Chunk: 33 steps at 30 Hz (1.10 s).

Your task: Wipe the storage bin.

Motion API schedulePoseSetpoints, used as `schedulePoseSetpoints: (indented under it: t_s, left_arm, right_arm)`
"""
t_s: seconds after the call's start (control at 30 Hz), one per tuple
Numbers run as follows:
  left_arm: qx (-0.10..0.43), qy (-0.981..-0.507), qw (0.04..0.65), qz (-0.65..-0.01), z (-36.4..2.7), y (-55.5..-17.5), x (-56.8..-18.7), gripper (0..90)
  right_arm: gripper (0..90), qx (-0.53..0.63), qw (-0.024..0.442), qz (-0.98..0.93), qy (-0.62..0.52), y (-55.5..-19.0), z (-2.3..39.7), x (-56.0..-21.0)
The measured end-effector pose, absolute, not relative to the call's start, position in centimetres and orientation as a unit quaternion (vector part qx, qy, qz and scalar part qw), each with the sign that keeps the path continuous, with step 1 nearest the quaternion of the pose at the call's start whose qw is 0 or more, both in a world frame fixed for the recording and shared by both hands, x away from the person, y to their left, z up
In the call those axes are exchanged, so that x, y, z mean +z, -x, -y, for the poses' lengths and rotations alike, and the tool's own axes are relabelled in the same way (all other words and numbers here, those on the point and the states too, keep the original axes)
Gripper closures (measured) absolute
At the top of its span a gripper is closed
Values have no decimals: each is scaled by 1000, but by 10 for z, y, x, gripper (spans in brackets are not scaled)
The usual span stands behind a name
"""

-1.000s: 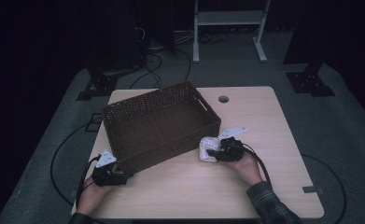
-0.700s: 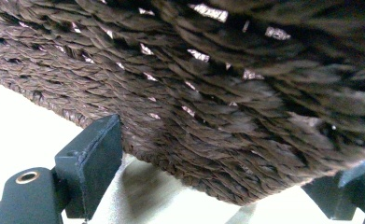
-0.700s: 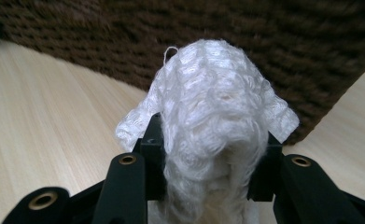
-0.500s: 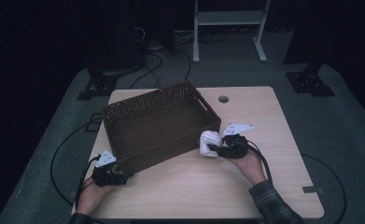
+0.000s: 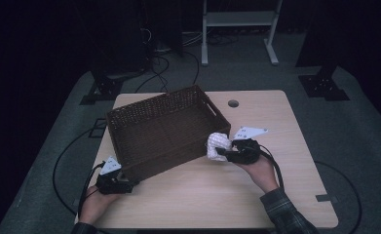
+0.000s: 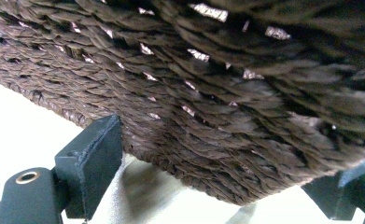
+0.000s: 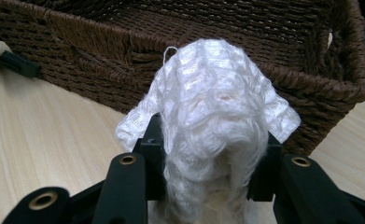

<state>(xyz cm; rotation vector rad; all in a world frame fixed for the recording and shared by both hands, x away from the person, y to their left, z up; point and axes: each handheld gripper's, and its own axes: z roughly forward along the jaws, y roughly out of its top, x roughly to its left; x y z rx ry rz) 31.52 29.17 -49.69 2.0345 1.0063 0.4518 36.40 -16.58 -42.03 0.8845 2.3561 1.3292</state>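
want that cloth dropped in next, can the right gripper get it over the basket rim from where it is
Probably yes. The right gripper holds the white cloth clear of the table, right beside the basket wall, and nothing lies between them. The open top looks free.

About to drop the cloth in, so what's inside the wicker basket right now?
The wicker basket shows only bare woven floor in the high view. The near wall hides a strip along its base, and the white cloth blocks part of the right tool view.
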Motion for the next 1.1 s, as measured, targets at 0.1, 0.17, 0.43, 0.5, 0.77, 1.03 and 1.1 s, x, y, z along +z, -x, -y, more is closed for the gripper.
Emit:
schedulePoseSetpoints:
  t_s: [0.1,0.17,0.43,0.5,0.77,1.03,1.1]
  left_arm:
    - [179,-805,401,-398,-292,-315,-497,141]
    - [179,-805,401,-399,-292,-315,-497,143]
    - [180,-805,401,-399,-292,-315,-497,144]
    - [180,-805,401,-399,-292,-315,-497,144]
    - [180,-805,401,-399,-292,-315,-497,144]
    - [180,-805,401,-399,-292,-315,-497,143]
    - [180,-805,401,-399,-292,-315,-497,143]
  right_arm:
    - [588,461,145,-819,-310,-365,166,-422]
    - [587,461,143,-819,-311,-366,166,-423]
    - [587,447,136,-825,-319,-370,166,-434]
    - [588,444,133,-826,-319,-371,165,-437]
    - [588,433,123,-832,-325,-375,162,-449]
    - [588,419,111,-841,-323,-378,156,-463]
    - [588,413,108,-844,-324,-378,154,-466]
